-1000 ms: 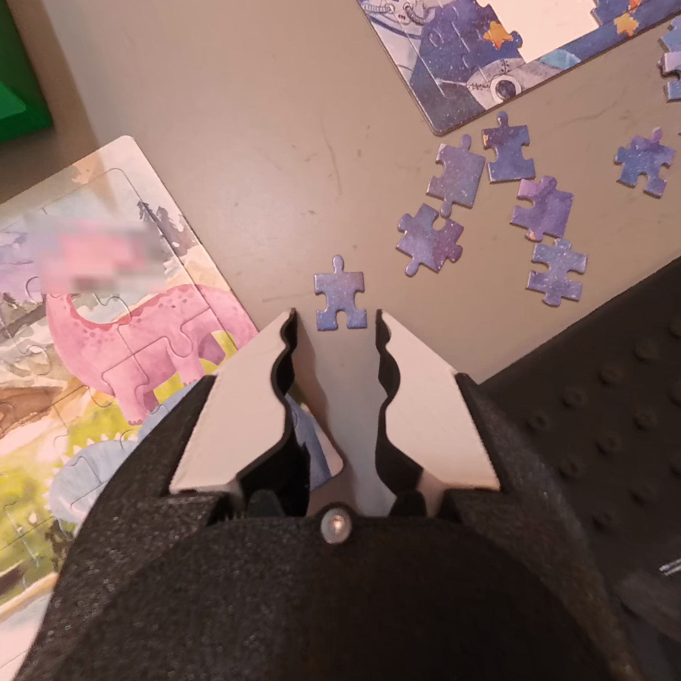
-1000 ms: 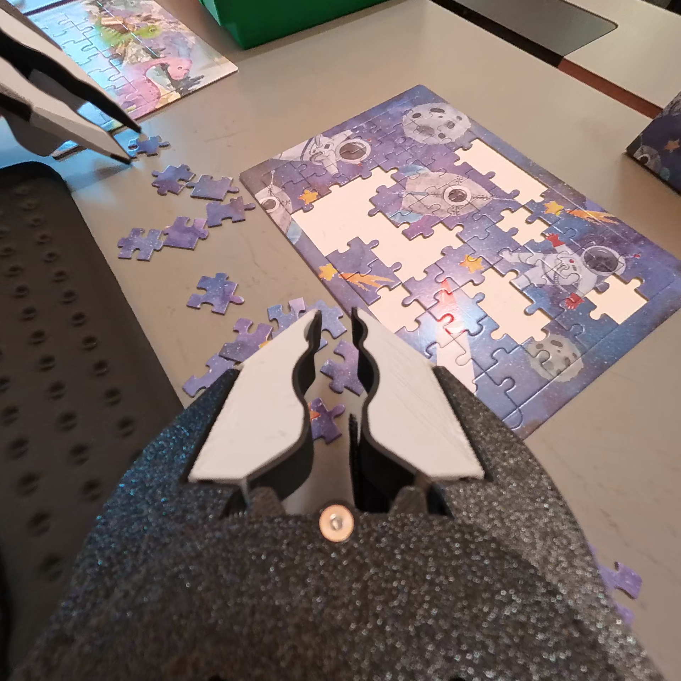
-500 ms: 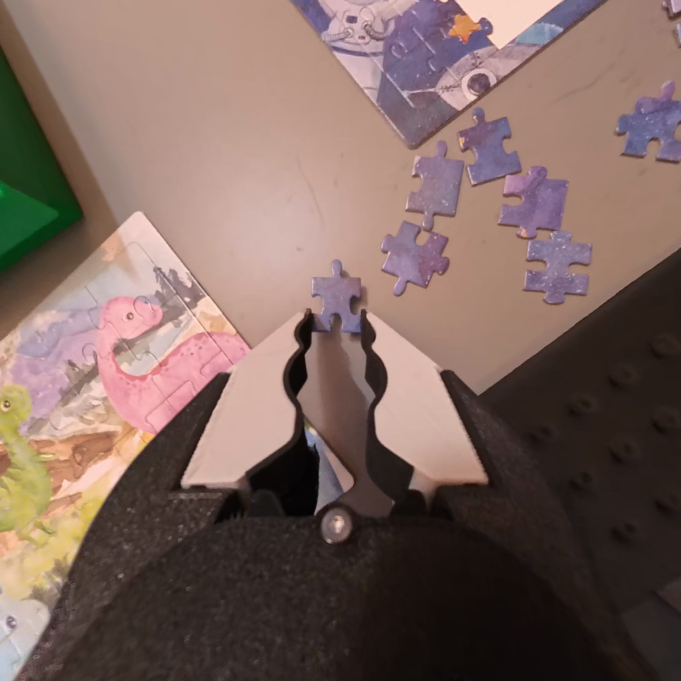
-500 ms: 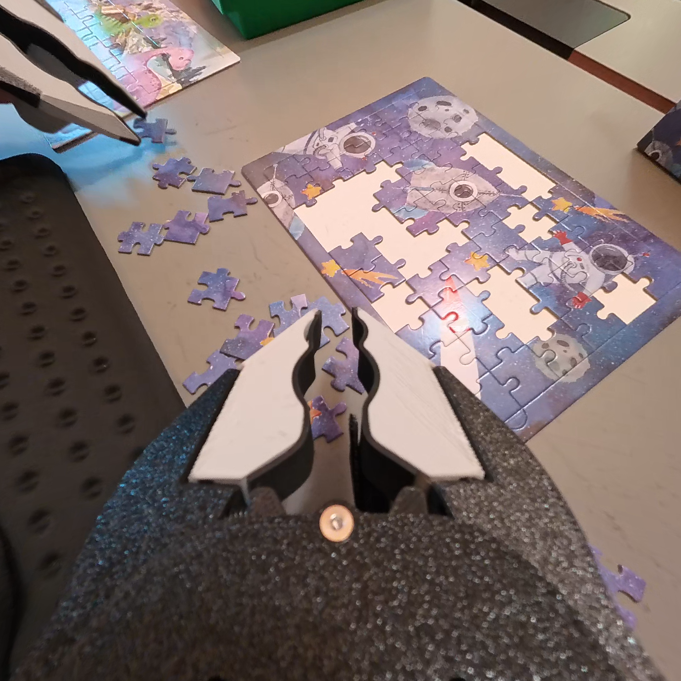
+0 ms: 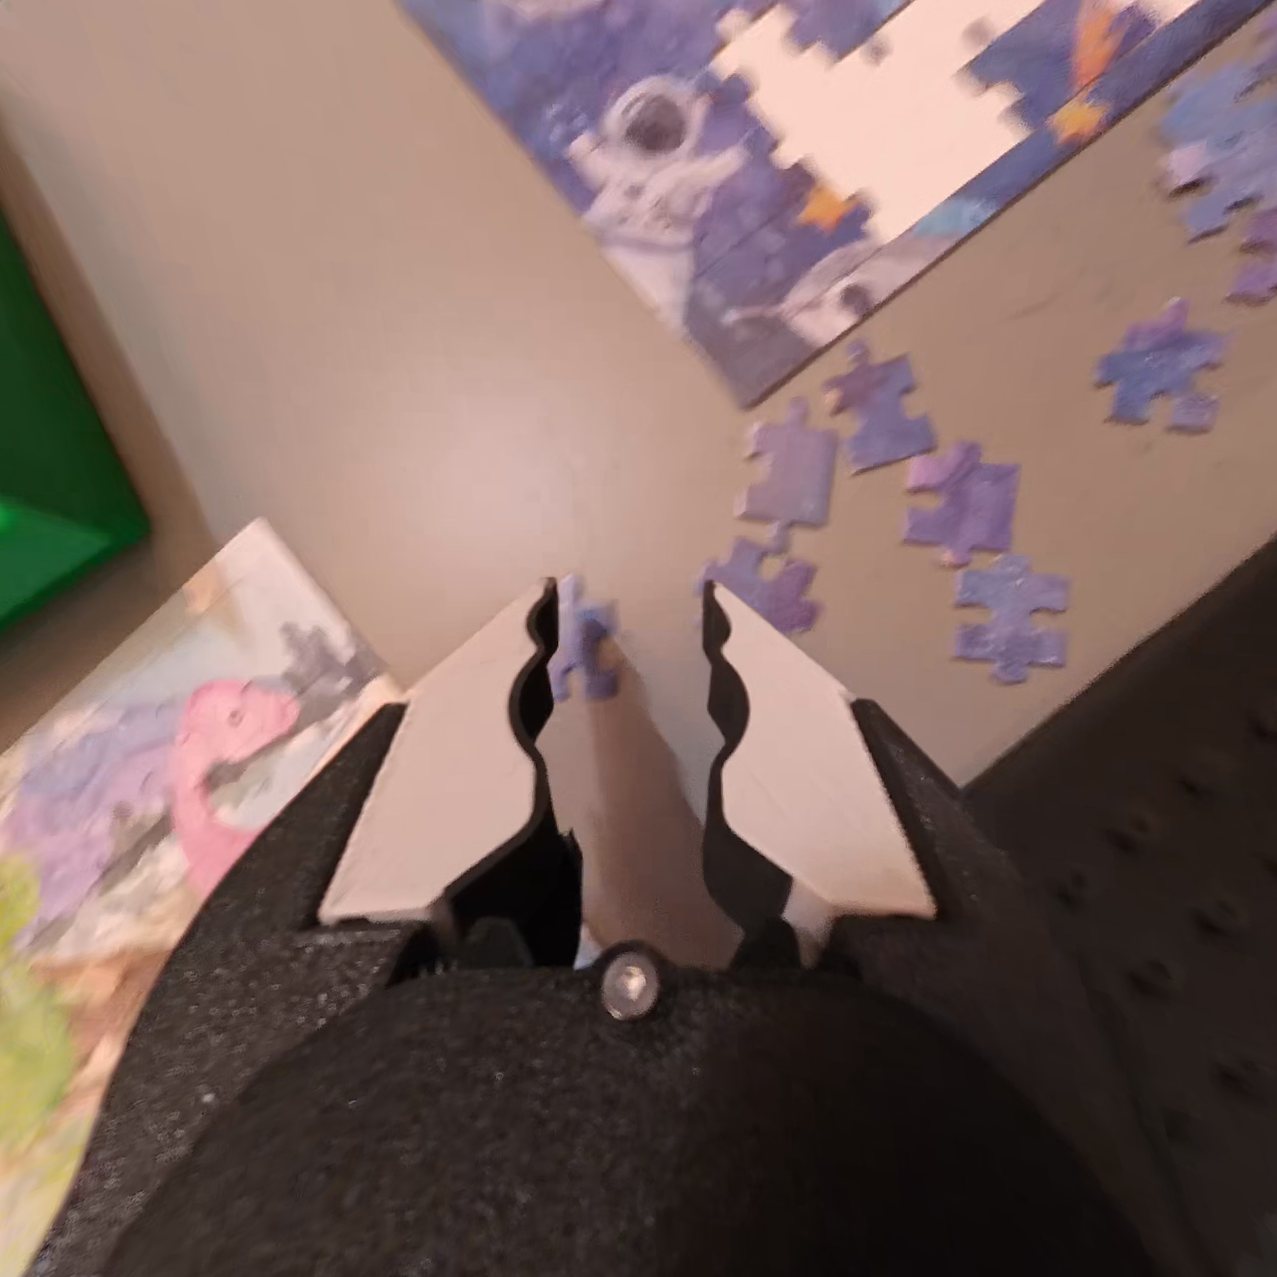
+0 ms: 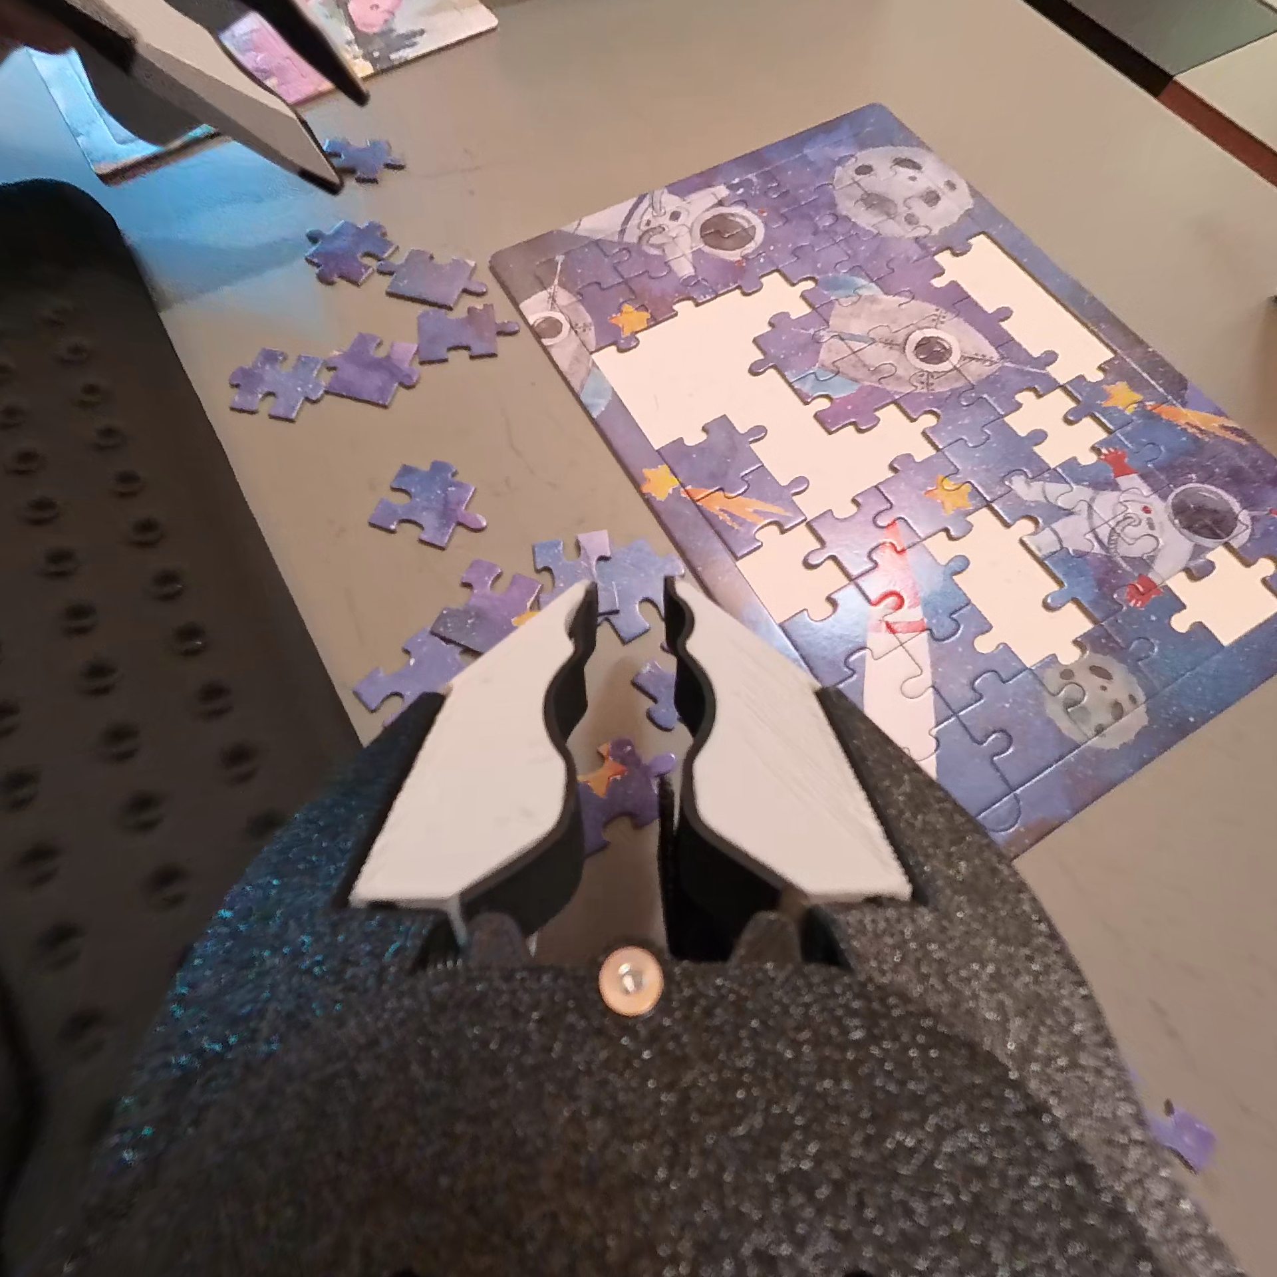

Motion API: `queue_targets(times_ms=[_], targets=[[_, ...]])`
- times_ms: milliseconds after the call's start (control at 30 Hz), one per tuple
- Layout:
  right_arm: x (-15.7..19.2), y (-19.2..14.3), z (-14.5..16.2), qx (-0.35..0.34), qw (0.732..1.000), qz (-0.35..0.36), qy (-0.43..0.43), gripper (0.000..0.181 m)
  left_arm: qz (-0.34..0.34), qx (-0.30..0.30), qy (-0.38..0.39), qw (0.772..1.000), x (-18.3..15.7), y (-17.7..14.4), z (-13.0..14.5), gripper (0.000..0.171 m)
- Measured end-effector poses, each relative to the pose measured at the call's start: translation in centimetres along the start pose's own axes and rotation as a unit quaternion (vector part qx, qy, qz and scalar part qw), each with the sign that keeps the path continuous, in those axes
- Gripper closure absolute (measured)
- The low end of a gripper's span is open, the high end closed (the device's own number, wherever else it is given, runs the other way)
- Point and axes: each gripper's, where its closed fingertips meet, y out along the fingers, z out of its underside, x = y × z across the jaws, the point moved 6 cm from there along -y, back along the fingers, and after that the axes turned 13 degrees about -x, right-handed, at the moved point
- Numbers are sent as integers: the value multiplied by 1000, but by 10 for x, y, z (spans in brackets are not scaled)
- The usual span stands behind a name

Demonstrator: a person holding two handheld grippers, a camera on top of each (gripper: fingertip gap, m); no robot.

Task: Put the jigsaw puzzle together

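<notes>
The space jigsaw board (image 6: 760, 387), partly filled with several white gaps, lies on the tan table; its corner shows in the left wrist view (image 5: 691, 207). My left gripper (image 5: 630, 587) is open and low over the table. A single blue piece (image 5: 584, 642) sits between its fingers, against the left one; the picture is blurred. In the right wrist view that gripper (image 6: 338, 138) is at the top left with the piece (image 6: 363, 157) by its tip. My right gripper (image 6: 630, 594) is narrowly open and empty, above a pile of loose pieces (image 6: 484, 608).
More loose purple pieces (image 6: 428, 283) lie left of the board, and show too in the left wrist view (image 5: 960, 497). A finished dinosaur puzzle (image 5: 207, 725) lies at the left, a green box (image 5: 41, 449) behind it. A black dotted mat (image 6: 103, 553) lines the near table edge.
My left gripper has opened wider and shifted, so the single blue piece now sits between its fingers. My right gripper has moved slightly forward over the pile, its gap unchanged.
</notes>
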Motion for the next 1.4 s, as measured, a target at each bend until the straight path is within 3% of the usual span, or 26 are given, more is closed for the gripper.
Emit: queue_targets(times_ms=[100, 200, 400, 600, 733, 833, 900, 1033, 1200, 1400], targets=[[-1, 0, 0, 0, 1000, 0, 4, 162, 61, 2, 28, 998, -27, 15, -10, 130], [-1, -2, -1, -6, 1000, 0, 4, 162, 59, 23, 60, 996, -32, 28, -8, 130], [0, -1, -1, -4, 1000, -4, 4, 162, 91, 18, 8, 996, -34, 35, -10, 150], [0, 0, 0, 0, 1000, -4, 5, 162, 77, 17, 7, 997, -31, 34, -9, 151], [1, 1, -1, -3, 1000, -9, 1, 162, 64, -16, -4, 998, -30, 28, -20, 151], [8, 4, -12, -28, 999, -25, 5, 162, 99, -58, -23, 993, -39, 25, -38, 151], [14, 8, -20, -41, 998, -44, 14, 162, 123, -74, 15, 990, -49, 26, -48, 151], [18, 17, -22, -31, 998, -56, 16, 162, 144, -50, 140, 978, -55, 42, -61, 151], [11, 18, -7, 5, 1000, -29, 1, 162, 219, -27, 204, 954, -62, 69, -84, 151], [5, 2, -11, -36, 999, -13, 21, 162, 251, 11, 273, 928, -67, 92, -95, 151]])
